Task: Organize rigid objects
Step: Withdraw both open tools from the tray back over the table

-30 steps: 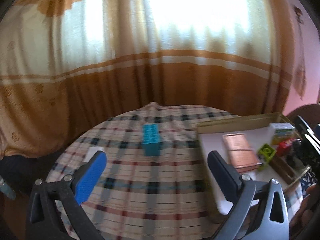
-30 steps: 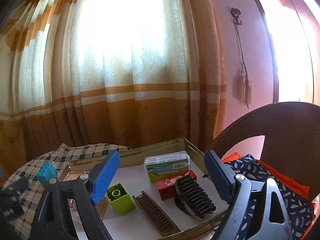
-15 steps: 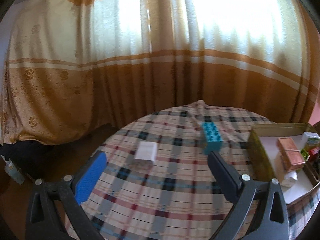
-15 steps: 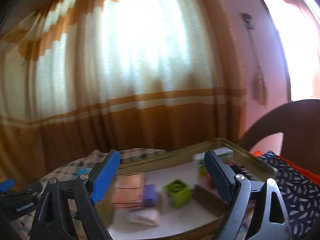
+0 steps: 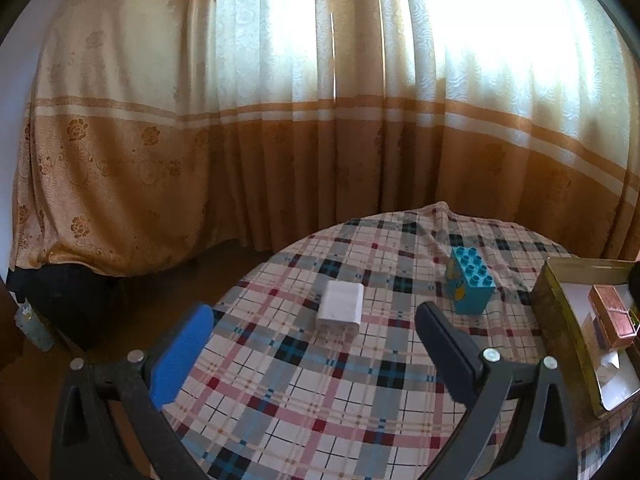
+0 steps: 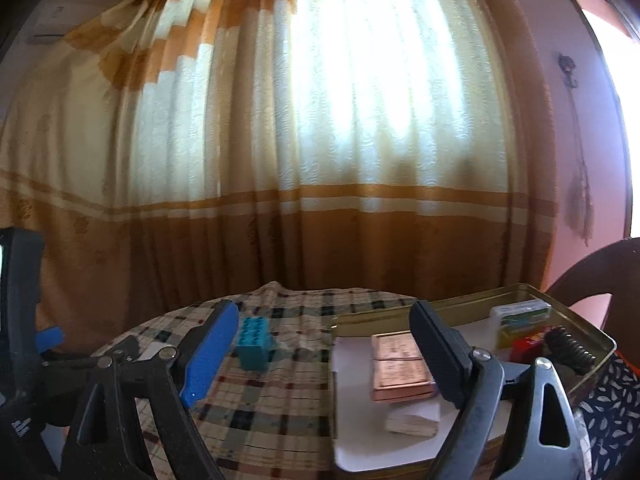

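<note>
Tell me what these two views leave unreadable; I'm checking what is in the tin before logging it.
- Tin tray, left wrist view: the right frame edge cuts off most of the inside.
- Copper box, right wrist view: the right hand-held gripper finger hides its right end.
- White-lidded box, right wrist view: label too small to read.
- Black ribbed item, right wrist view: partly behind the gripper frame.

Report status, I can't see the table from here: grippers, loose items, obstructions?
Both hand-held grippers open, empty: left, right. White box and blue brick loose on cloth, outside tin. Nothing in the way.
</note>
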